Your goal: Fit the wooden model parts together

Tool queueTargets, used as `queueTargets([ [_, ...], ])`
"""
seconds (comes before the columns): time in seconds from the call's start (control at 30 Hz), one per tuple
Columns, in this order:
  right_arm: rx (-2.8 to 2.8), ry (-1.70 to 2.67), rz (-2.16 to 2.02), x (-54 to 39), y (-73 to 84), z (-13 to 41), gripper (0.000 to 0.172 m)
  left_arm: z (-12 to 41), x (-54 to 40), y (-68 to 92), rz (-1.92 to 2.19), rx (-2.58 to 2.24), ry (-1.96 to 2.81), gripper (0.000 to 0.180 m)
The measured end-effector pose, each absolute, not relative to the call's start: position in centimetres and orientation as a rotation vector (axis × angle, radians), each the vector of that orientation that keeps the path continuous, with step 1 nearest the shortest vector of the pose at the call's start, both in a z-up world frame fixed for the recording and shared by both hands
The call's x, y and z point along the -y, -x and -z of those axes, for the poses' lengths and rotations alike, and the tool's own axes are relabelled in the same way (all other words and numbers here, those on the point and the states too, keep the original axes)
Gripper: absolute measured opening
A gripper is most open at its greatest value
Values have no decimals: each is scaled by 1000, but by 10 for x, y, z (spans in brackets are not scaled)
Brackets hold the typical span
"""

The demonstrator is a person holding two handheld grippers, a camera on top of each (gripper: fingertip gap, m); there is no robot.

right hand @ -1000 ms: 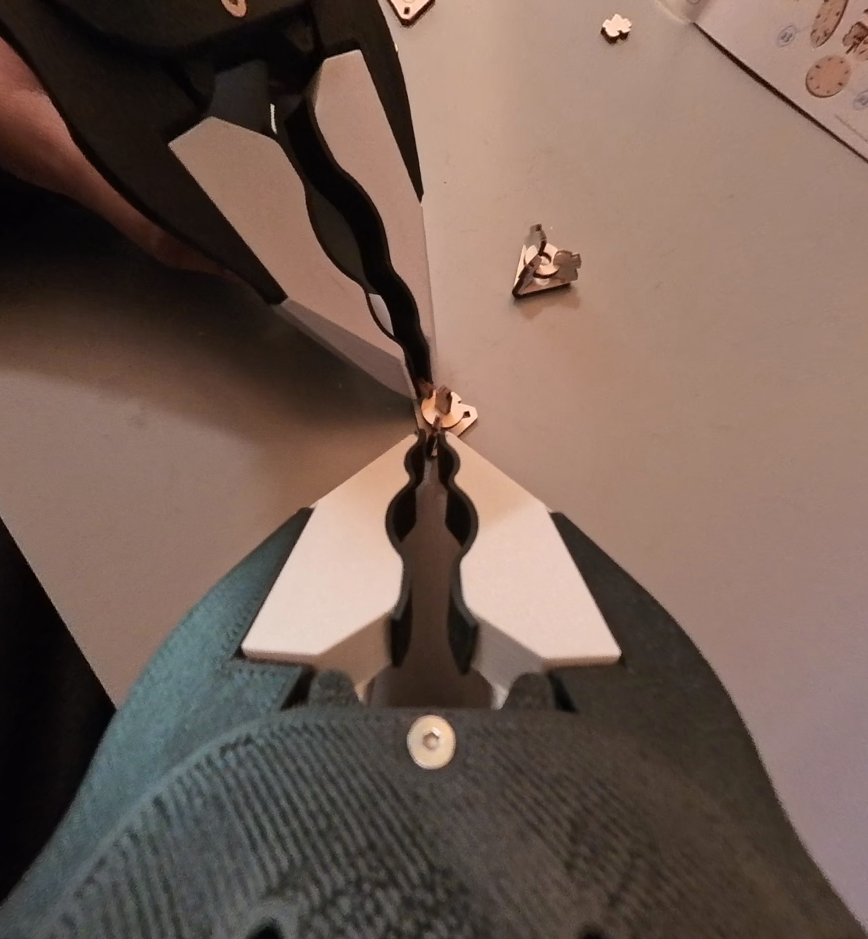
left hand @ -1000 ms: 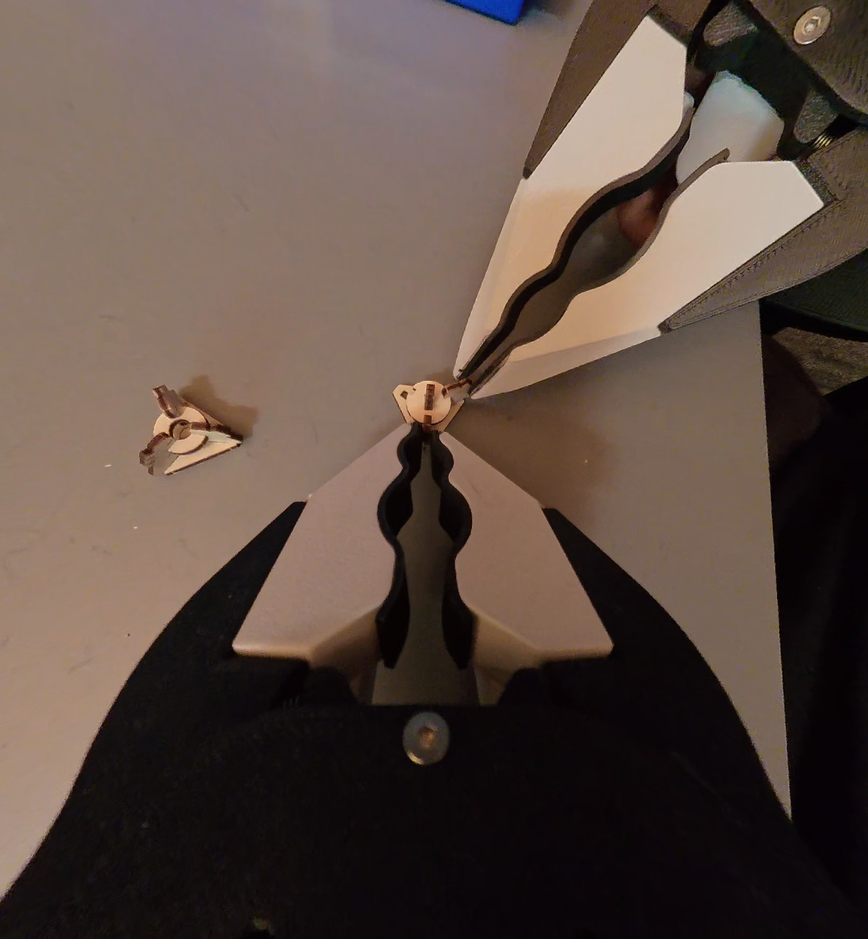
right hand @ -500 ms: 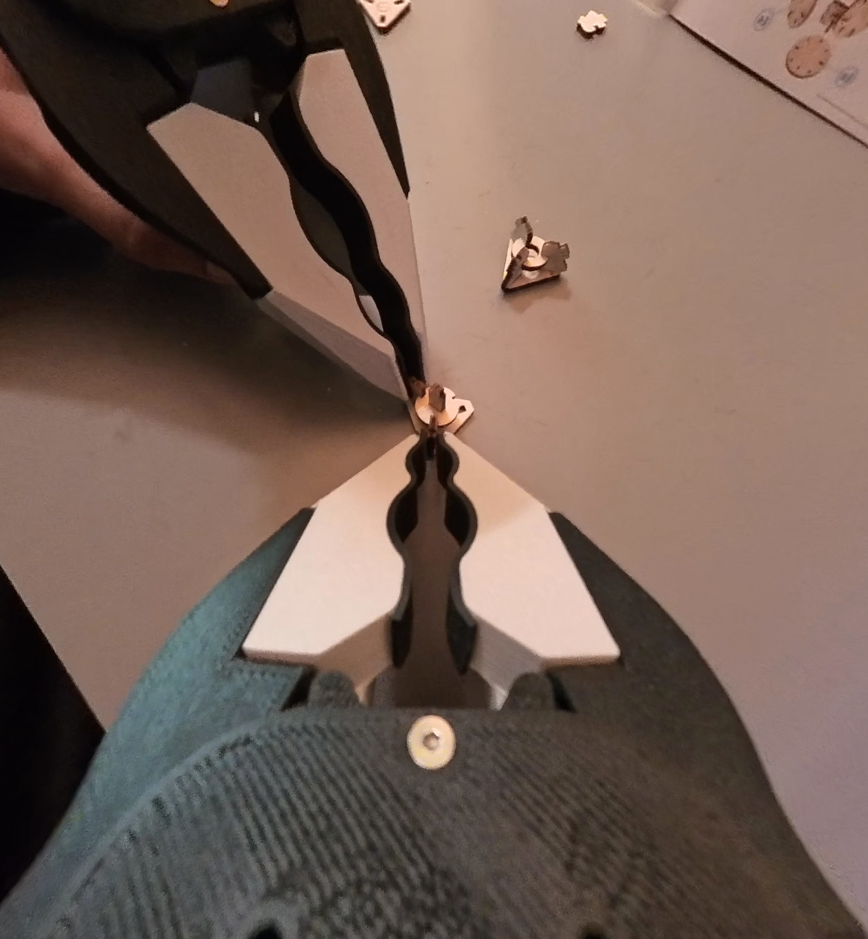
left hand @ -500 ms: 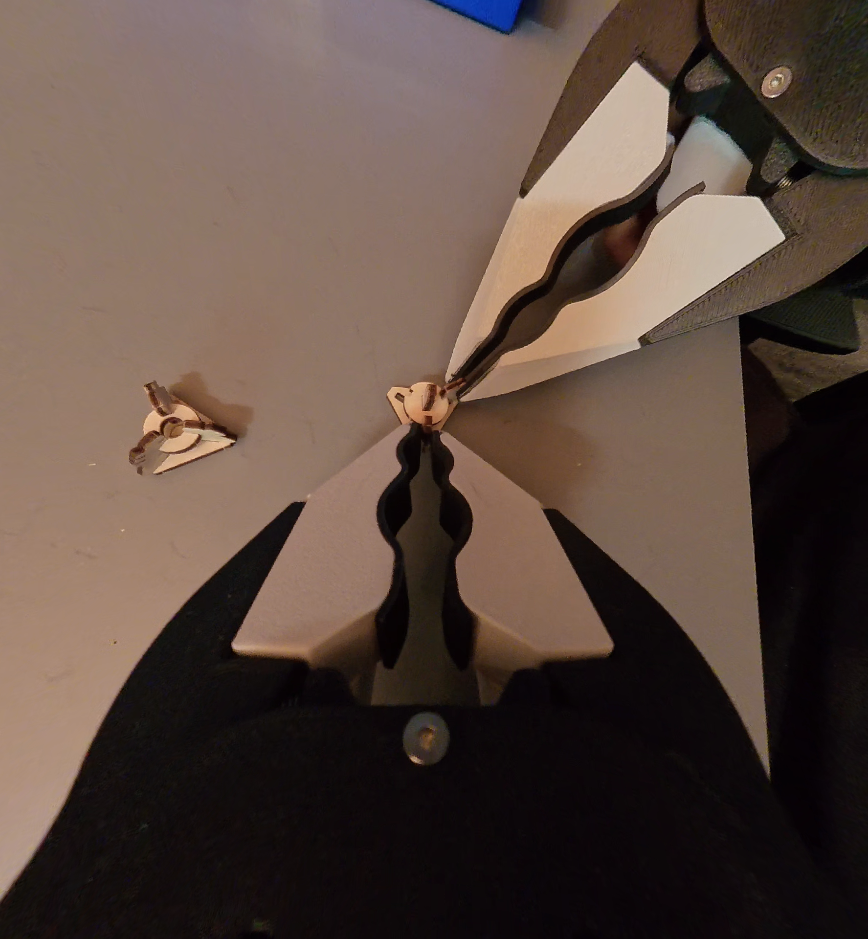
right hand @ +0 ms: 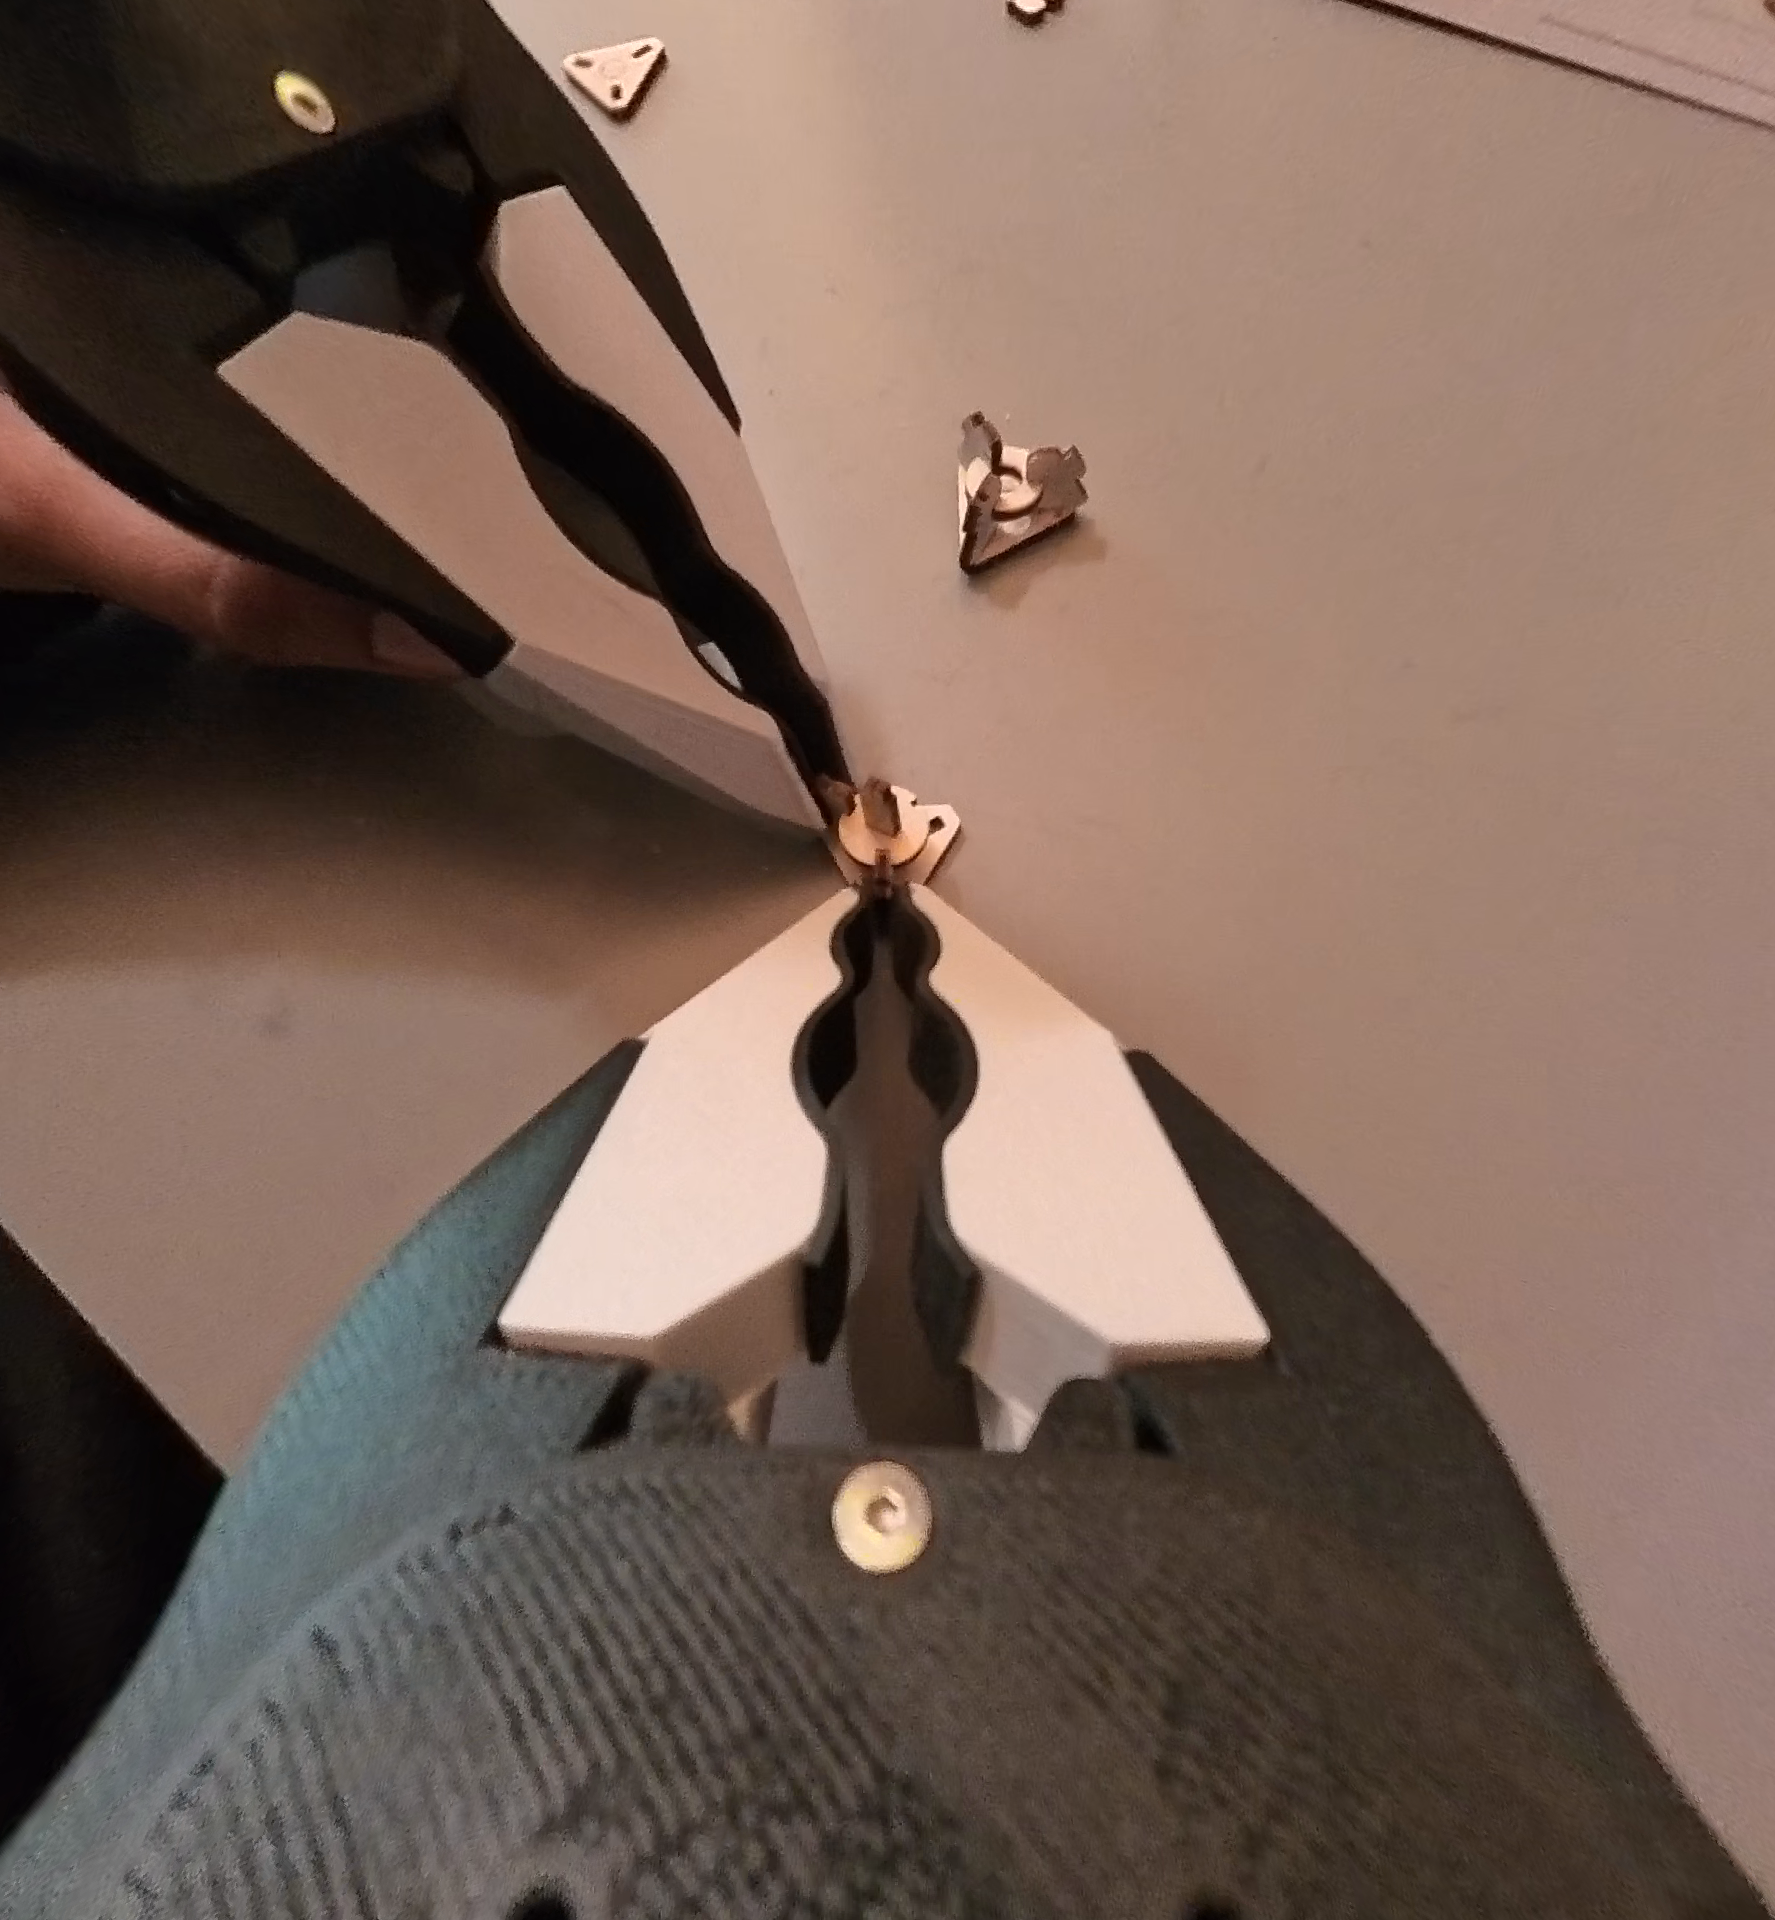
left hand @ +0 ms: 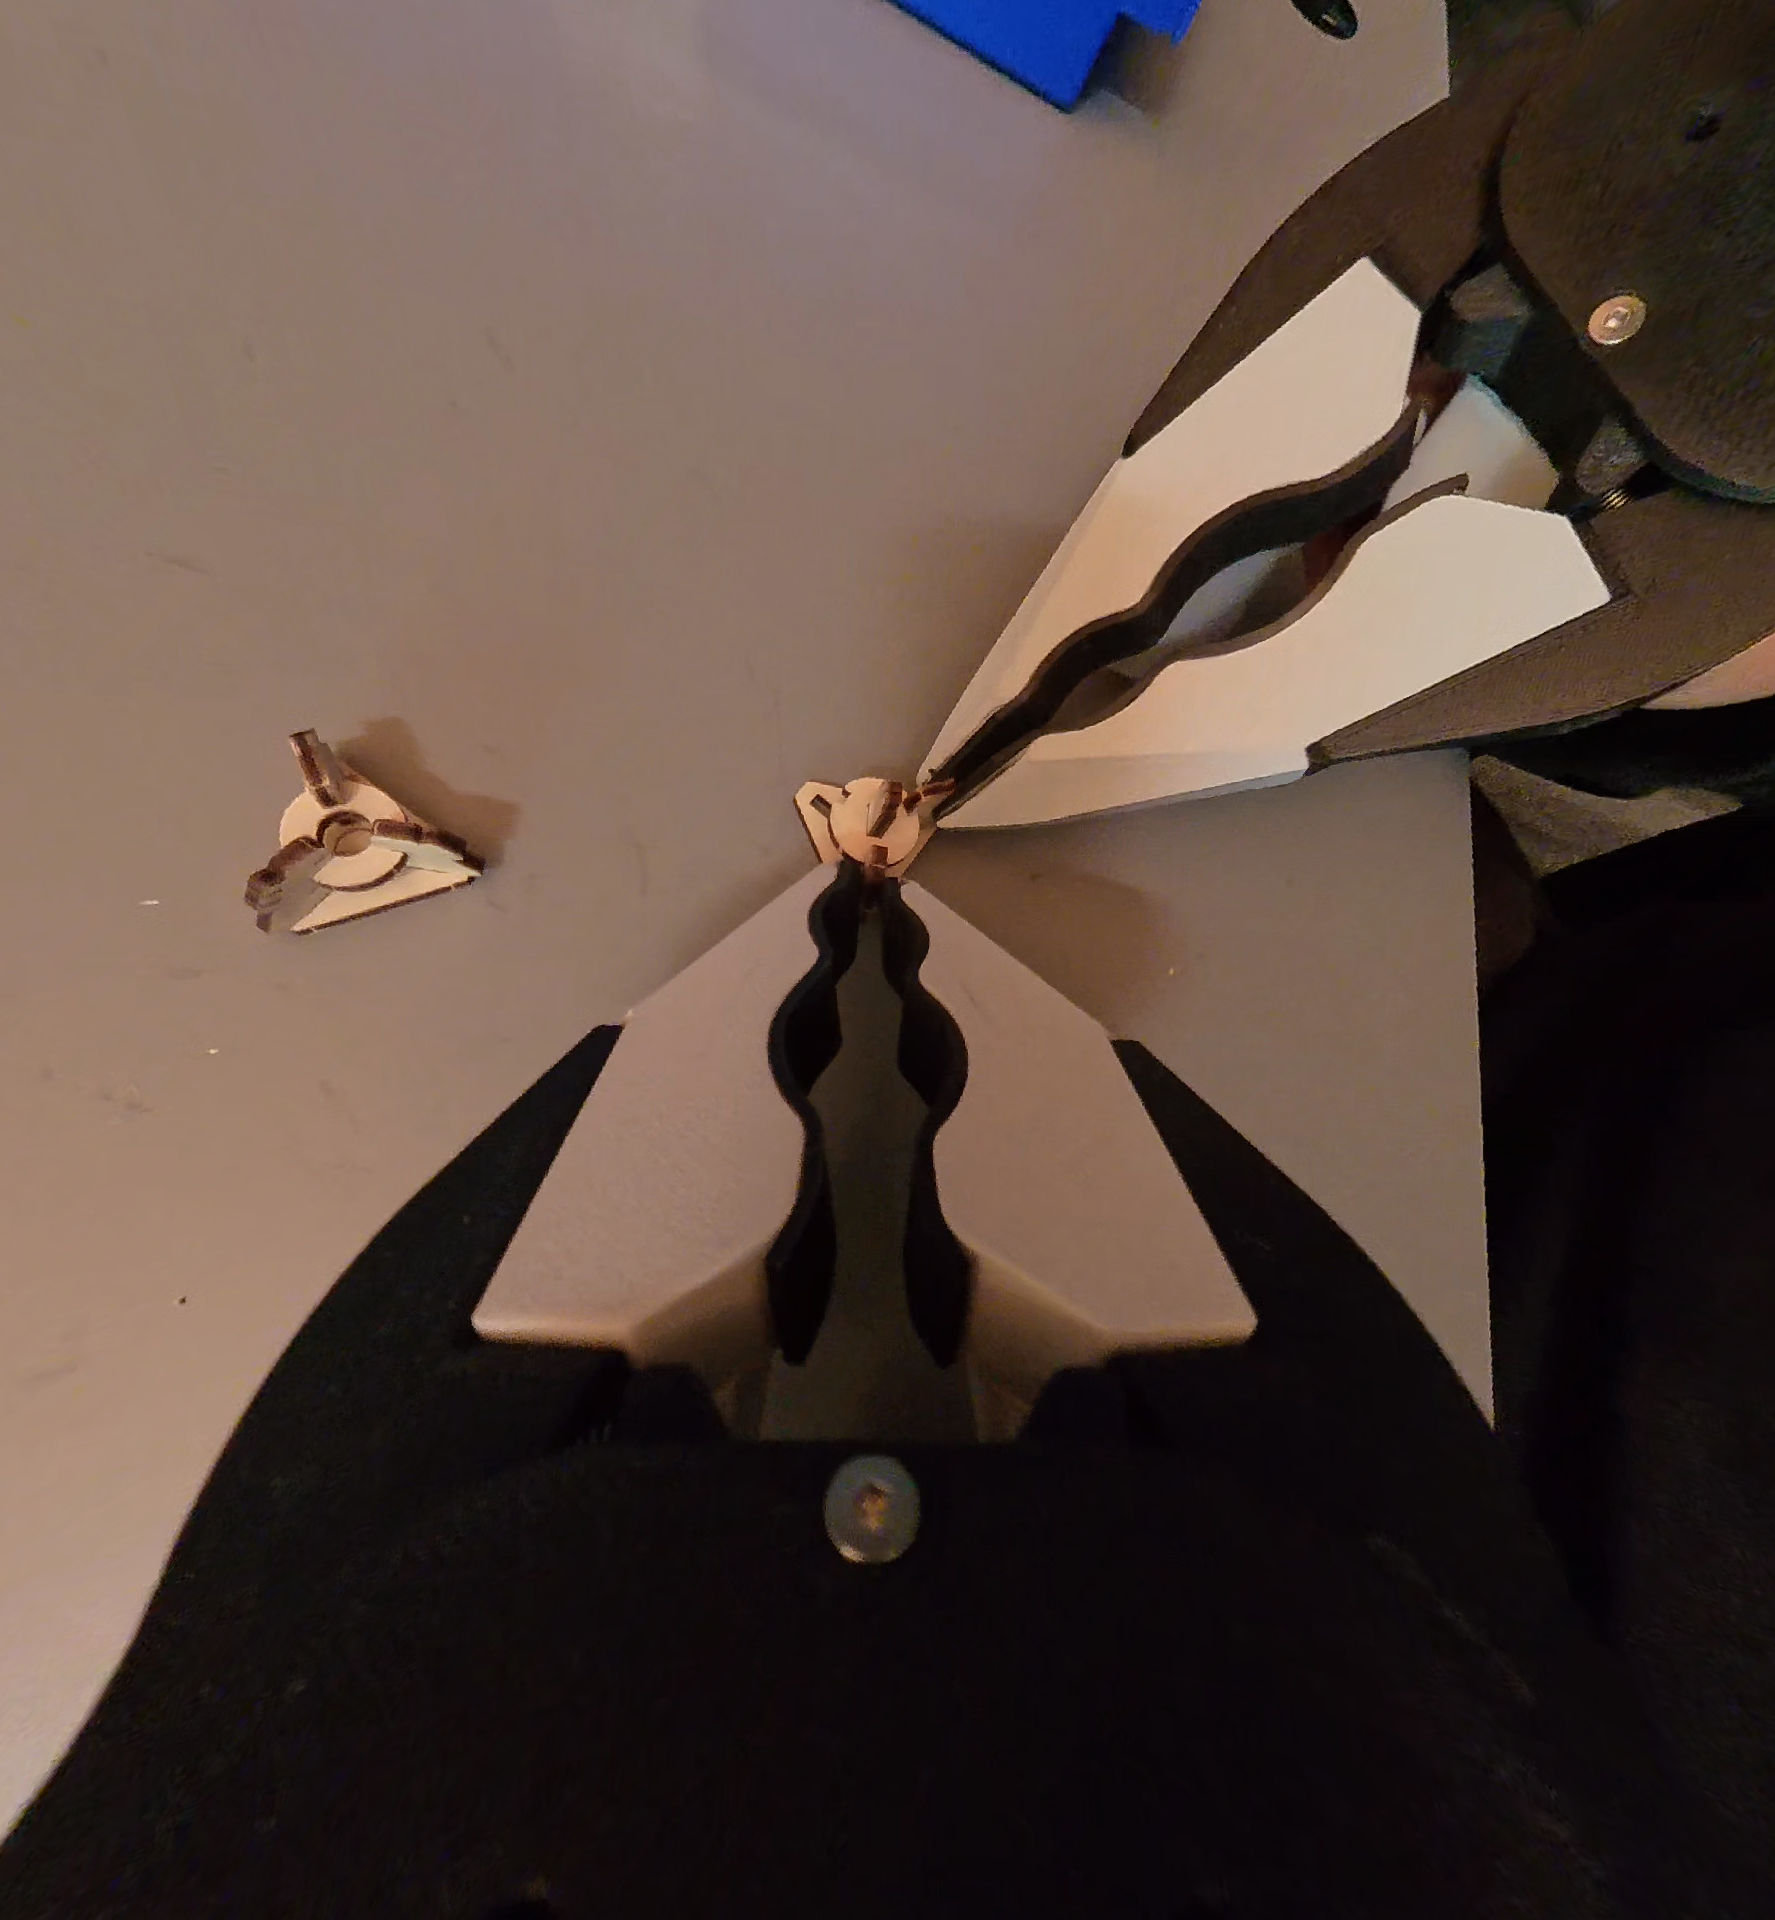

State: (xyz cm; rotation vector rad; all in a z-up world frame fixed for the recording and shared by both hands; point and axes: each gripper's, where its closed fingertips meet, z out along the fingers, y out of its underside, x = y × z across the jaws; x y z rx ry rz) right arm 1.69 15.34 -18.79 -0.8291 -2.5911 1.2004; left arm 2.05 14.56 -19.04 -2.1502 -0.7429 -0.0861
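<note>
Both jaws pinch thin tabs on one small triangular plywood assembly (left hand: 865, 823); a finished-looking twin (left hand: 348, 847) lies nearby.

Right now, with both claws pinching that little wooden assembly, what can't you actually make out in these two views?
- Underside of the small wooden assembly: hidden by its own disc, both views.
- Left claw contact: tips cover the tab.
- Right claw contact: blurred, right wrist view.
- Blue object: cut off by top edge, left wrist view.
- Paper sheet: cut off, drawings too small.

Grey table (left hand: 447, 416) w/ small wooden triangle assy (left hand: 358, 847), flat wooden triangle (right hand: 615, 71), blue block (left hand: 1028, 36) at far edge.
</note>
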Motion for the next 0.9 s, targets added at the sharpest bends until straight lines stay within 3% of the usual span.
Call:
queueTargets([
  [0.47,2842,792,-580,-156,-17,192,1,191,-145,-20,99,718,2189,2],
  [0.73,2757,689,-699,-154,-12,188,12,190,-146,-17,85,736,2169,1],
  [0.9,2733,652,-758,-155,-11,185,6,191,-147,-16,62,735,2178,2],
])
